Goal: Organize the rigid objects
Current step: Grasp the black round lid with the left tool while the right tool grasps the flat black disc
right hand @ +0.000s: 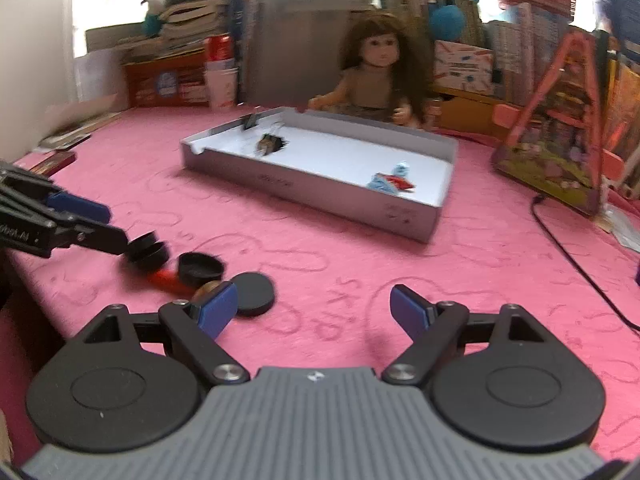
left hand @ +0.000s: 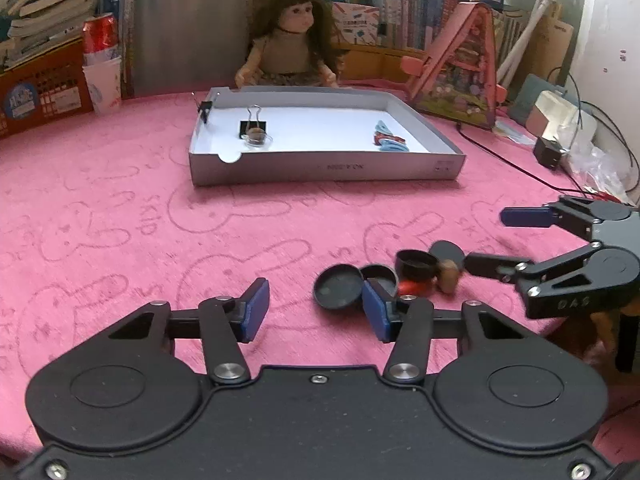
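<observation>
A cluster of small objects lies on the pink cloth: black round lids [left hand: 339, 286] [right hand: 252, 293], a black cup [left hand: 416, 265] [right hand: 200, 267], a red piece [left hand: 409, 287] [right hand: 166, 279] and a tan wooden piece [left hand: 448, 274]. My left gripper [left hand: 316, 314] is open and empty, its right finger beside the lids; it also shows in the right wrist view [right hand: 96, 224]. My right gripper [right hand: 314, 312] is open and empty, its left finger by the flat lid; it also shows in the left wrist view [left hand: 500, 240]. A grey tray [left hand: 328, 166] [right hand: 304, 192] holds a binder clip [left hand: 253, 126], a small clear dish [left hand: 258, 139] and blue-red items [left hand: 390, 141] [right hand: 390, 182].
A doll [left hand: 290, 46] [right hand: 376, 76] sits behind the tray. A pink toy house [left hand: 460, 76] stands at right, with black cables [left hand: 500, 156] [right hand: 568, 252] on the cloth. A red can and paper cup [left hand: 102, 60] and stacked books stand at the back left.
</observation>
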